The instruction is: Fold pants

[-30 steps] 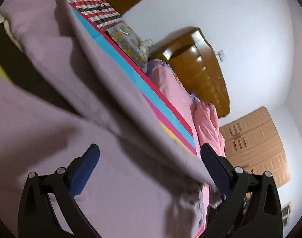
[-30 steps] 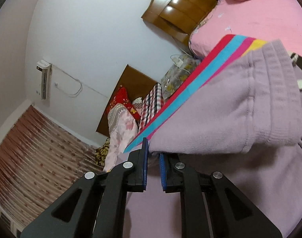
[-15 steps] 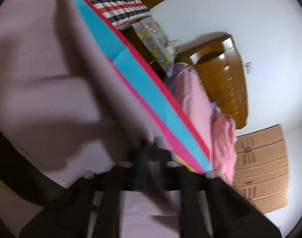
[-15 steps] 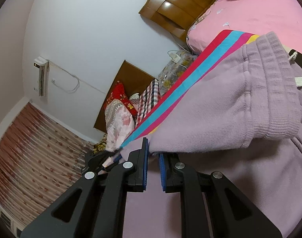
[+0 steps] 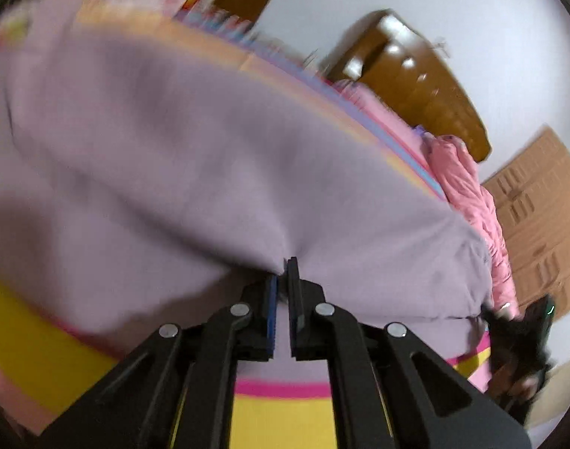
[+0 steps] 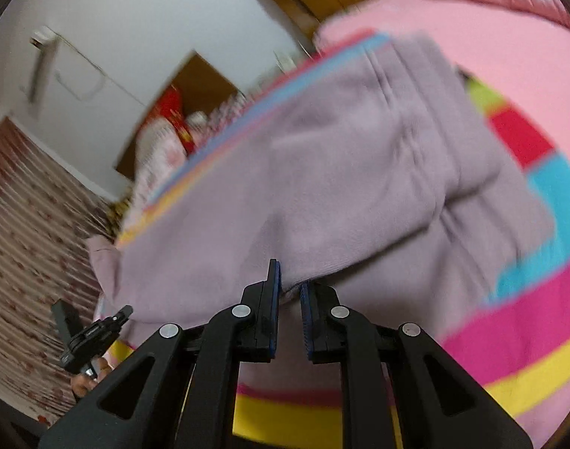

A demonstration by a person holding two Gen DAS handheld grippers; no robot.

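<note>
The left gripper (image 5: 287,267) has its blue-padded jaws drawn almost together, pinching a fold of the lilac pants (image 5: 195,172) at the fingertips; the cloth bunches into a small pucker right where the pads meet. The right gripper (image 6: 288,280) is likewise nearly closed, nipping an edge of the same pants (image 6: 322,172), though a narrow gap shows between its pads lower down and the fabric hides how much of it lies inside the jaws. The pants spread out from both grips across a striped mat (image 6: 517,299) of yellow, magenta, cyan and red bands laid on the bed, with one layer doubled over another and a ribbed band near the far end in the right wrist view. Both views are smeared by motion blur, so seams, stitching and any tag on the pants cannot be made out, and no writing or brand is readable anywhere. Each gripper's far-side counterpart appears only as a dark, partly cropped shape at the frame edge (image 5: 520,340) (image 6: 90,336). Beyond lie a pink sheet (image 6: 502,48), a pink quilt (image 5: 472,202), a wooden headboard (image 5: 416,86), a patterned curtain (image 6: 27,224) and a wardrobe (image 5: 539,202), all softened and bent by the lens.
</note>
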